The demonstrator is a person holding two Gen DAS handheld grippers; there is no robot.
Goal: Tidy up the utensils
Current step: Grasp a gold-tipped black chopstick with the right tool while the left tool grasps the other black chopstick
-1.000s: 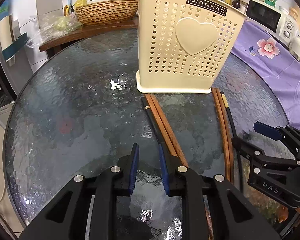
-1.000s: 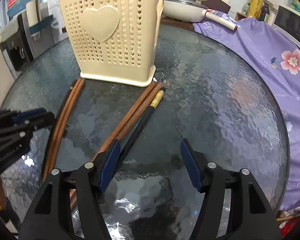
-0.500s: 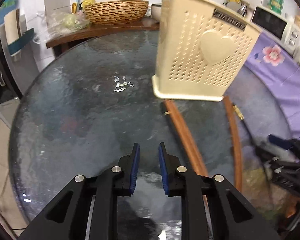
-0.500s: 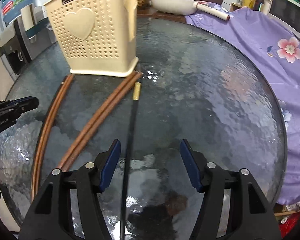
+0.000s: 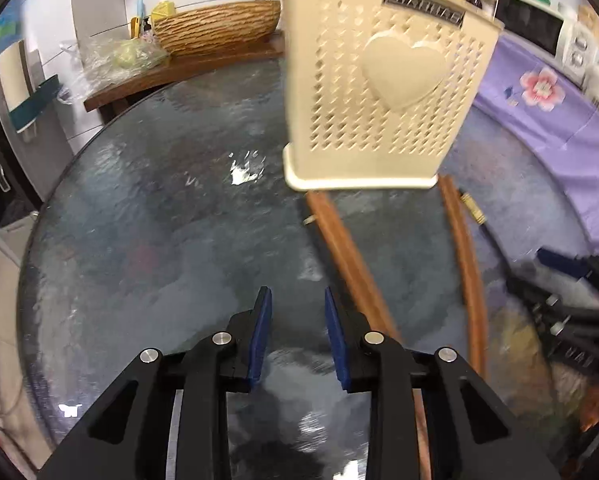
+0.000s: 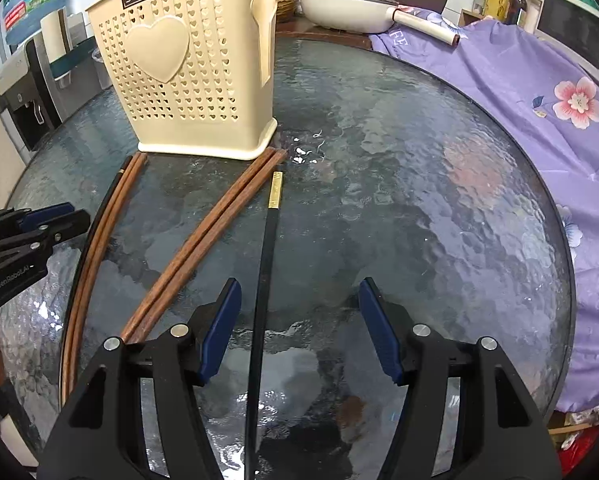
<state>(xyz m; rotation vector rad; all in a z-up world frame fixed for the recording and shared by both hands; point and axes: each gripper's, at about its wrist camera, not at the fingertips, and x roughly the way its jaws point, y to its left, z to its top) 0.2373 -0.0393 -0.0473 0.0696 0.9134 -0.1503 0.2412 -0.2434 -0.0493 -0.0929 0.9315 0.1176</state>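
While all the chopsticks lie on the glass table (image 6: 419,184) in front of the cream holder (image 6: 187,76), nothing looks sorted yet, so you have the whole job left. Your right gripper (image 6: 299,328) is open astride the black chopstick (image 6: 265,264), not pinching it. Your left gripper (image 5: 297,340), jaws just opening and empty, hovers beside the brown pair (image 5: 351,264).

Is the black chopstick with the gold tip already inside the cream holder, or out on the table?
Out: the black chopstick lies flat on the glass table, before the holder.
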